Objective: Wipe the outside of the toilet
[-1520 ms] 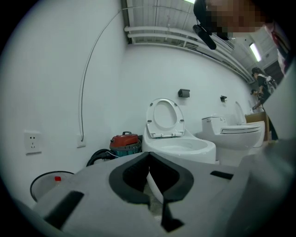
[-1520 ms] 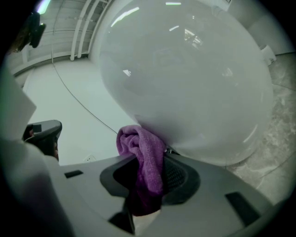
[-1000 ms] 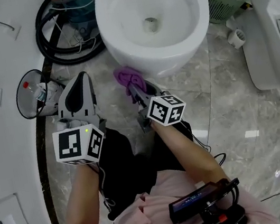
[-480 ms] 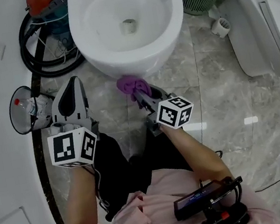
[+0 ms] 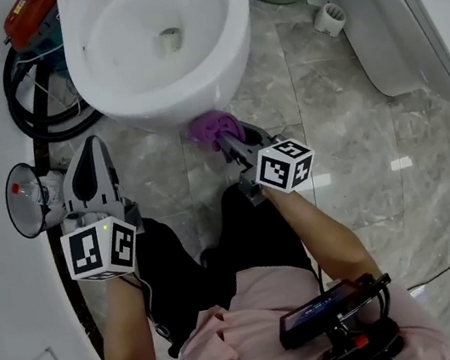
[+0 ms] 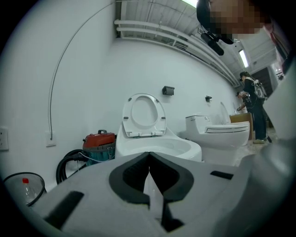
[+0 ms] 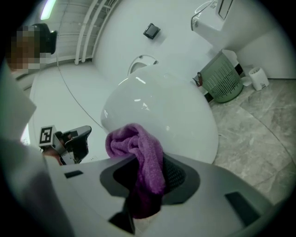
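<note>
Wiping looks barely started: the right gripper (image 5: 224, 138) clamps a purple cloth (image 5: 209, 124) just ahead at the toilet (image 5: 224, 54) front, while the left gripper (image 5: 92, 146) is clenched empty, well aside.

The left hand-held gripper (image 6: 149, 155) fills the near foreground, its dark jaws pressed together, empty. Beyond stands a white toilet (image 6: 159, 146) with its lid (image 6: 144, 115) raised. A red vacuum cleaner (image 6: 99, 140) sits left; a second toilet (image 6: 218, 132) and a standing person (image 6: 253, 109) are far right.
</note>
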`<state>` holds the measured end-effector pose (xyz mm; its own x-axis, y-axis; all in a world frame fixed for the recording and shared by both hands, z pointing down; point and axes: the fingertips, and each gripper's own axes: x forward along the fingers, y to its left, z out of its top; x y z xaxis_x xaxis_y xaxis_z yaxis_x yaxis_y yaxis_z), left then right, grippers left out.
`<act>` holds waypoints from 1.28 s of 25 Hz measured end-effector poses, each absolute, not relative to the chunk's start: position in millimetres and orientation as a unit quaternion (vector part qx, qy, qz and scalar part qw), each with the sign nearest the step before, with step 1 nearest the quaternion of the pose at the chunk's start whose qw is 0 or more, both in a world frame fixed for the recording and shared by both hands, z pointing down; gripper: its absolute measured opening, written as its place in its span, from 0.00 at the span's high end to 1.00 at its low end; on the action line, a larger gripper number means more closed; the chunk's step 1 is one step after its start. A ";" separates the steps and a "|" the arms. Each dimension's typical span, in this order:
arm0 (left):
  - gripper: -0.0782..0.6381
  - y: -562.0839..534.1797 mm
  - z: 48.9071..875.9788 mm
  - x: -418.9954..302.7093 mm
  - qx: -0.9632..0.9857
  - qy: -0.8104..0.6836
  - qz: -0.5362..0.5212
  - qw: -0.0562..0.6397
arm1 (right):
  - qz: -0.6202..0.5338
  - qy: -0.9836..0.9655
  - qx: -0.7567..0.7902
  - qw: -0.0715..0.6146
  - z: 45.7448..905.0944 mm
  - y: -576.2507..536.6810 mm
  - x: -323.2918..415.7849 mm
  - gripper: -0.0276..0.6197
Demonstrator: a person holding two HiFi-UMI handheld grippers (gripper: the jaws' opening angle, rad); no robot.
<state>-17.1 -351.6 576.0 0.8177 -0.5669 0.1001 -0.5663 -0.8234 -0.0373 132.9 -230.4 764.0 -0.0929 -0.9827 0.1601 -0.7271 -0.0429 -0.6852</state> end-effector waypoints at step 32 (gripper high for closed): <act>0.88 -348.2 570.9 -20.5 -0.954 0.296 -0.053 0.003 | -0.236 0.496 -0.772 0.319 731.6 -175.6 326.7 0.77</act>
